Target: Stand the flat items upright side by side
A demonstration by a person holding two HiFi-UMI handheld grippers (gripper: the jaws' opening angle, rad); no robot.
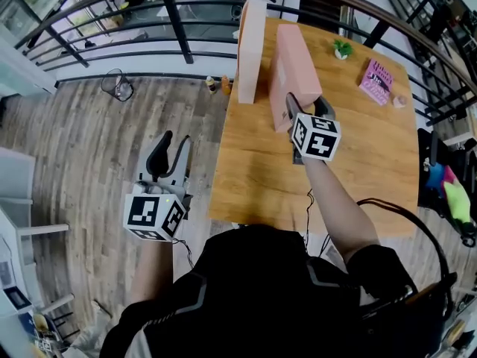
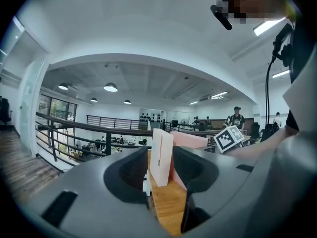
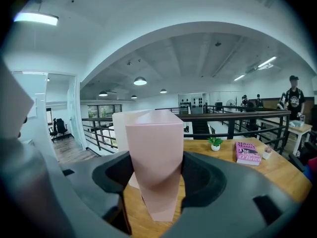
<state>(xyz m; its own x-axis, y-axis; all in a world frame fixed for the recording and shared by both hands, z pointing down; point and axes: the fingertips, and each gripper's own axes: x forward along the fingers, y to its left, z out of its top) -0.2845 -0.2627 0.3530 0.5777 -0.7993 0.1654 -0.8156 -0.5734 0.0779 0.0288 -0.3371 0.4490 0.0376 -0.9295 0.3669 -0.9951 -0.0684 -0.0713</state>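
The tabletop (image 1: 358, 155) is orange-brown wood with a fine grain. The pale box (image 1: 252, 47) is off-white with a faint pink tint and no pattern. The pink box (image 1: 292, 69) is uniform salmon pink. The book (image 1: 376, 77) has a magenta cover with lighter lettering. The plant (image 1: 342, 48) has green leaves in a white pot. The floor (image 1: 82, 125) is grey-brown planks with streaked grain. The railing (image 1: 179, 24) is black. The left hand-held gripper (image 1: 172, 142) and right hand-held gripper (image 1: 307, 104) are grey with black jaw linings. Each carries a white cube with black square markers. The shirt (image 1: 261, 274) is black with grey stripes.
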